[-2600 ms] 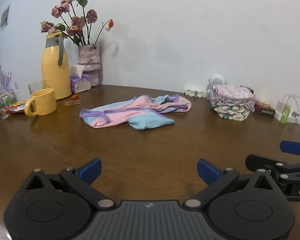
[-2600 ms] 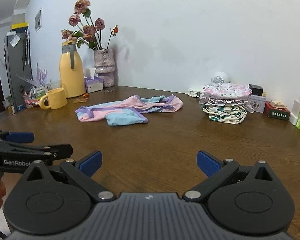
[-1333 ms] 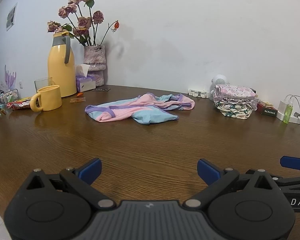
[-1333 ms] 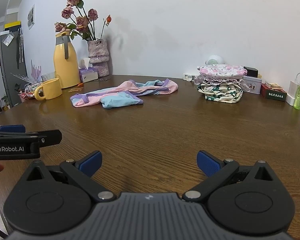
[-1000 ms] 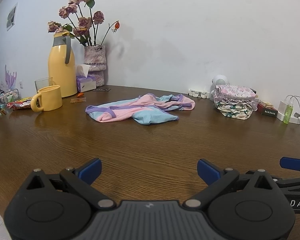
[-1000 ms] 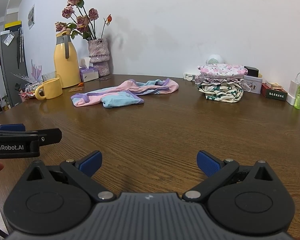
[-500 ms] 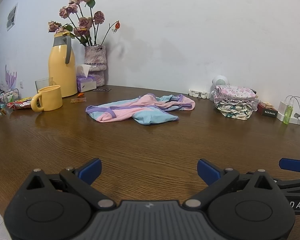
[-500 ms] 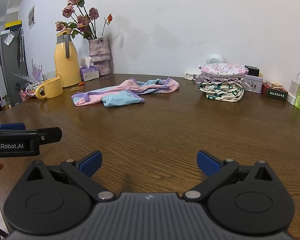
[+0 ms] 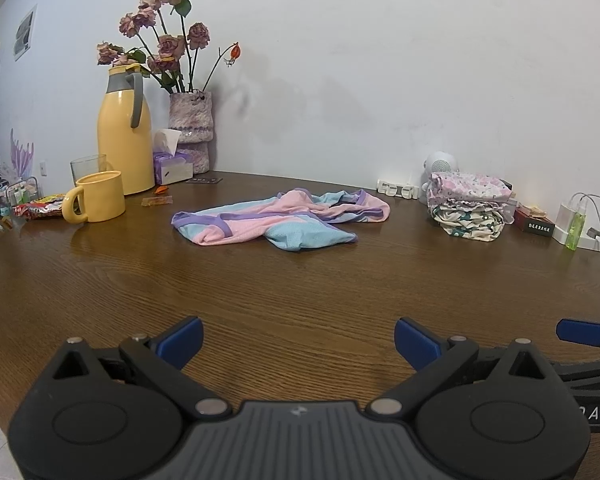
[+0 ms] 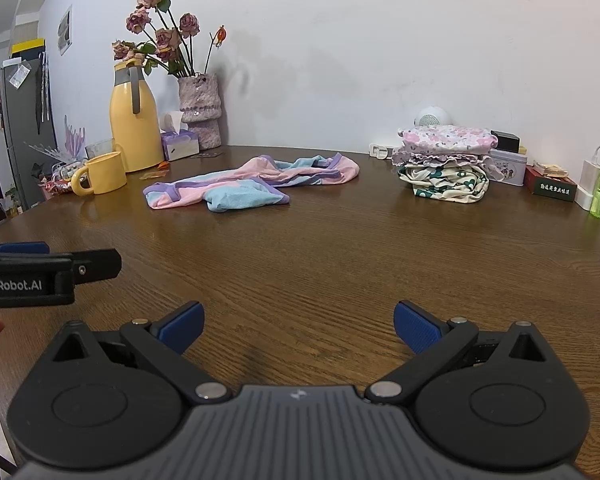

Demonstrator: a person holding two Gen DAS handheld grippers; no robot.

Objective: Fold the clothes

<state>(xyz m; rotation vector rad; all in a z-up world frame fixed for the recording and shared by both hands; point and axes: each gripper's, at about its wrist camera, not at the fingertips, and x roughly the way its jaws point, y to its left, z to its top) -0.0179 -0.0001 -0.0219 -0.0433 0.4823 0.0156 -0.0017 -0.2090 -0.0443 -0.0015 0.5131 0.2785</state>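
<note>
Both grippers hover over the near edge of the brown wooden table (image 9: 260, 280), each spread wide and holding nothing: the left gripper (image 9: 298, 338) and the right gripper (image 10: 299, 322). The unfolded pink, blue and purple garment (image 9: 280, 220) lies crumpled far across the table, left of the stack of folded clothes (image 10: 446, 164) near the wall.

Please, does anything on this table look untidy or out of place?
Only the pink and blue garment: it lies crumpled and unfolded mid-table, while the other clothes sit in a neat folded stack by the wall. Nothing looks spilled or damaged.
</note>
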